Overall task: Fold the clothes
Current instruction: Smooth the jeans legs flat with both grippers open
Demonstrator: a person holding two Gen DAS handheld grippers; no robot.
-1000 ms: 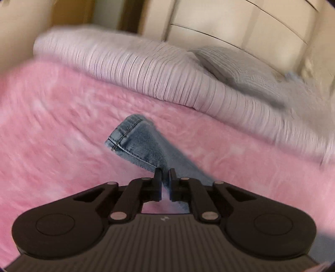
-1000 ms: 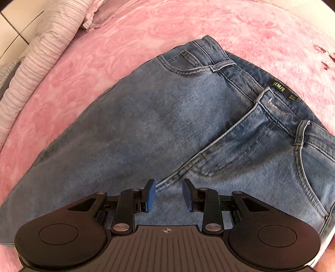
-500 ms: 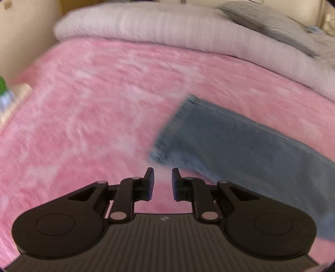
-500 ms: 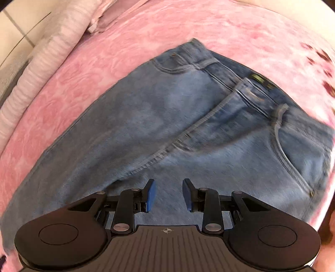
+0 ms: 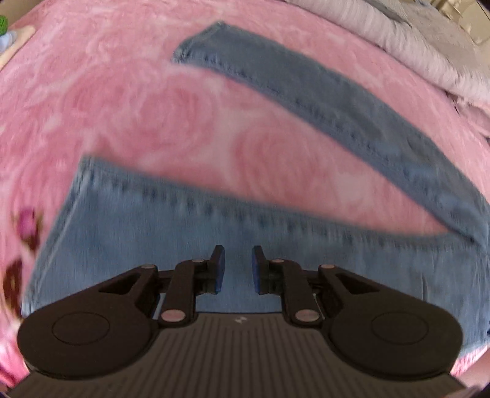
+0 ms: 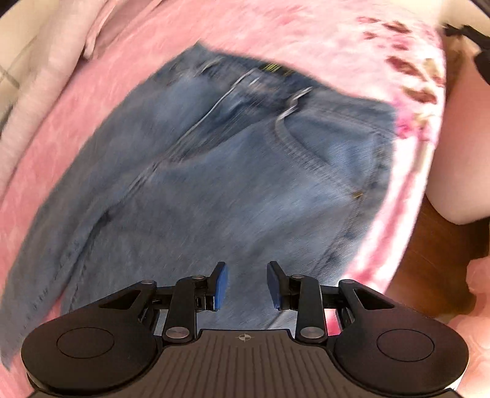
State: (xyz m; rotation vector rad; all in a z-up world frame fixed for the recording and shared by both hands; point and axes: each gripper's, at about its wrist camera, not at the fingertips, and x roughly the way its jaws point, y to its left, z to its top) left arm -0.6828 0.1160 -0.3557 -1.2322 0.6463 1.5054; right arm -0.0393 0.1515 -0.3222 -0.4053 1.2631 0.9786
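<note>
Blue jeans lie flat on a pink blanket [image 5: 153,116], blurred by motion. In the left wrist view the two legs spread in a V, the far leg [image 5: 337,101] running up left and the near leg [image 5: 153,245] just under my left gripper [image 5: 238,269]. That gripper hovers above the near leg with a small gap between its blue pads and nothing in it. The right wrist view shows the waist and front pocket [image 6: 306,153], with a dark label [image 6: 272,68] at the waistband. My right gripper [image 6: 246,284] is open above the hip area, holding nothing.
A pale striped duvet [image 5: 428,46] is bunched along the far side of the bed. The blanket's flowered edge [image 6: 419,95] drops off at the right, with brown floor [image 6: 428,260] and a white object [image 6: 465,153] beyond. A small green item [image 5: 3,23] sits at the far left.
The left gripper let go of the jeans leg hem, opened slightly and swung over to the other leg. The right gripper stayed open and drifted across the waist toward the bed's edge.
</note>
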